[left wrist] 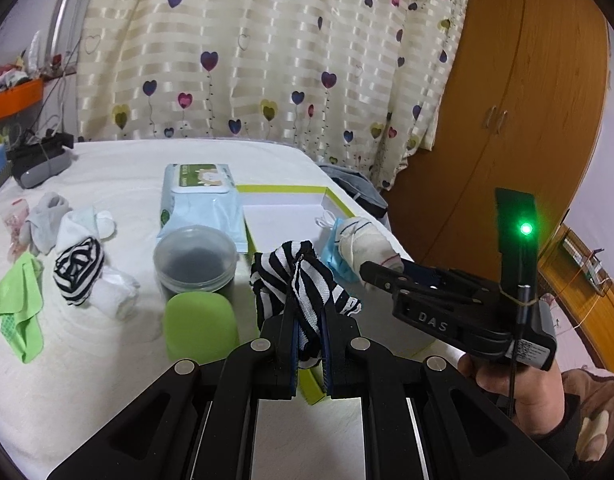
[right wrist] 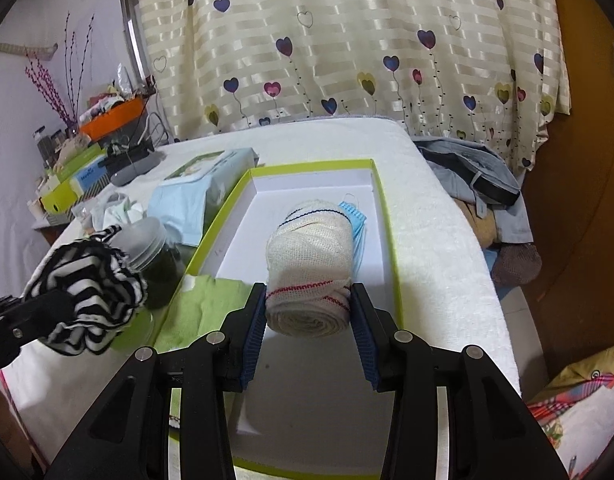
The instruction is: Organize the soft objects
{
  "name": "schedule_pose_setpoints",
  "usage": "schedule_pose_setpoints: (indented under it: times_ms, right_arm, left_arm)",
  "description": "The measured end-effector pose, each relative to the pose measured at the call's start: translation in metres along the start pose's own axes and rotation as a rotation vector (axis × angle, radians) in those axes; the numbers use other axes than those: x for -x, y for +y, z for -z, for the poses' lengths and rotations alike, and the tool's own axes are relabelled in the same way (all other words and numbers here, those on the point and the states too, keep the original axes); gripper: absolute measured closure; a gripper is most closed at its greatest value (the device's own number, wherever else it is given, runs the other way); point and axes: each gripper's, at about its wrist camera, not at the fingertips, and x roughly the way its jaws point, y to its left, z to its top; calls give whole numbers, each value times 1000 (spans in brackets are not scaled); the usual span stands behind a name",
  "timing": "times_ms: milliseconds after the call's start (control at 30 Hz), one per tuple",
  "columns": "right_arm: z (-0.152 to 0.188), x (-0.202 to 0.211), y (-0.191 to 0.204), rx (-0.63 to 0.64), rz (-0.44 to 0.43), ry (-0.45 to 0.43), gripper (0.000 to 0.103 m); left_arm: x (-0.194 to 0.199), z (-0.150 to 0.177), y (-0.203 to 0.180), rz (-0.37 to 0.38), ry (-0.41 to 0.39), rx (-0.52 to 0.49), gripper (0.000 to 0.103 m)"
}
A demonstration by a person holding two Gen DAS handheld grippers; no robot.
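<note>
In the left wrist view, the left claw is clenched on a striped sock at center frame; carry it right, over the box. In the right wrist view, the right claw grasps a cloth roll inside the box, center frame; lower it flat, then release.

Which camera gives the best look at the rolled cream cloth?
The right wrist view: the rolled cream cloth fills the centre, over the box. In the left wrist view, the cloth is small and partly hidden by the right hand-held gripper.
</note>
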Motion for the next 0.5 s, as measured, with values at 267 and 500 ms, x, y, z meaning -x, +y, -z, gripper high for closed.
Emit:
schedule_pose_setpoints:
  times_ms: [267,500]
  right_arm:
    - [9,11,-8,18,13,9,58]
    - [12,22,-19,7,3,-19,57]
  left_arm:
    - [-20,1,-19,34,37,-23,95]
    - [-41,5,-29,47,83,-28,95]
